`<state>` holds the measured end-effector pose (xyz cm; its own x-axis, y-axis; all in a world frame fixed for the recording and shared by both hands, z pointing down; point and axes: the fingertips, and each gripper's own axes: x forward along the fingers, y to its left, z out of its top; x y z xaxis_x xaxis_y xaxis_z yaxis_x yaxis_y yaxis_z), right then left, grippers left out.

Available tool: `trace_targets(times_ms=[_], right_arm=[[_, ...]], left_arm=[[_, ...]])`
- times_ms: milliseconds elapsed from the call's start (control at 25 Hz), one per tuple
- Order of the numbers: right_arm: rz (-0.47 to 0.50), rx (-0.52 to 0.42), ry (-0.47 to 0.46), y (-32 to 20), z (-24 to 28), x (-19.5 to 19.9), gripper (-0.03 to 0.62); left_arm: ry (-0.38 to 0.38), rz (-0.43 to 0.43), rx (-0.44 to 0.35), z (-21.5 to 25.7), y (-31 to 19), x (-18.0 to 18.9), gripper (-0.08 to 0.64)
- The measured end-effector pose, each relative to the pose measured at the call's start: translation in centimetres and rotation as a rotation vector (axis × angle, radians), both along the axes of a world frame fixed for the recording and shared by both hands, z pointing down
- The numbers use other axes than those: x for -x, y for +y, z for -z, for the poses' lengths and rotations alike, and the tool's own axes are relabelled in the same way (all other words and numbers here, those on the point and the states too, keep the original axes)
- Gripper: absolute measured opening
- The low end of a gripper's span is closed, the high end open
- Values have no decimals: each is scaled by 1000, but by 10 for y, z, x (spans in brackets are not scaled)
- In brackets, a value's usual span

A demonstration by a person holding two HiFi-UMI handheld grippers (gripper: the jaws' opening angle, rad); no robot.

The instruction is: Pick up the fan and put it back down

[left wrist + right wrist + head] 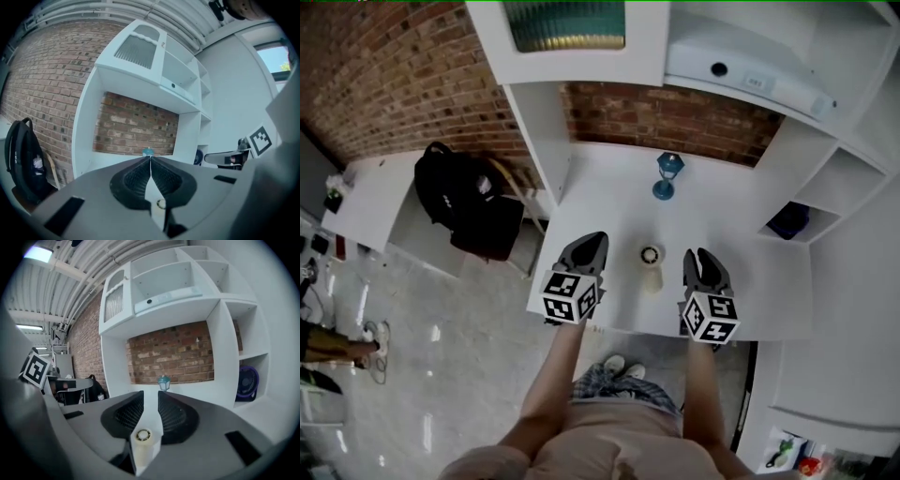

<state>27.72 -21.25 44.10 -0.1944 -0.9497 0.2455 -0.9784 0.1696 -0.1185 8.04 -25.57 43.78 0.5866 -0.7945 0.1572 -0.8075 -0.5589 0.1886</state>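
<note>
Head view: a person's two bare forearms reach up from the bottom centre of the frame, side by side, each hand carrying a gripper above a white desk (609, 187). The left gripper (592, 242) sits left of centre and the right gripper (701, 258) right of centre. Both point toward the top of the frame, at a brick-backed shelf unit, with their square-marker cubes nearest the viewer. Both gripper views look out nearly level at the shelves.

The fan (652, 270) is a small cream cylinder standing upright on the desk, with a round top ringed in dark. It stands in the middle of the frame, between the two grippers and apart from both, a little nearer the right one.

In the left gripper view the jaws are pressed together, meeting in a thin line with nothing between them. In the right gripper view the jaws stand a narrow slot apart, and no pad presses on anything. The fan's round top shows low in that frame, in the wider gap toward the base of the jaws.

Further up the desk stands a small blue lantern (667, 175). A purple fan (247, 383) sits in a cubby at the right edge of the right gripper view.
</note>
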Motion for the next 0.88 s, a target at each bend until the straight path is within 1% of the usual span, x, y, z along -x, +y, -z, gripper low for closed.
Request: trace_targets(times_ms=[80,240,400,520,680,880], right_arm=[[-28,-53,8,4,19,-10,86],[-89,-142,-5,14,51,-28,30],[-114,-204,9,25,72,-42,17],[-119,-261,-20,33,86,-50,17],[-154,-283,2,45,92,-56,15],[-174,-266,23,50,89,-59,14]], left_arm=[[13,-9,-34,17,4,-1,28],[29,-11,-81,41,8,-1,28],[42,-4,-93,51,11,-1,28],[58,-4,-106,58,11,-1,28],[75,-5,-102,61,15,4,28],[79,-3,-94,62,16,6,28]])
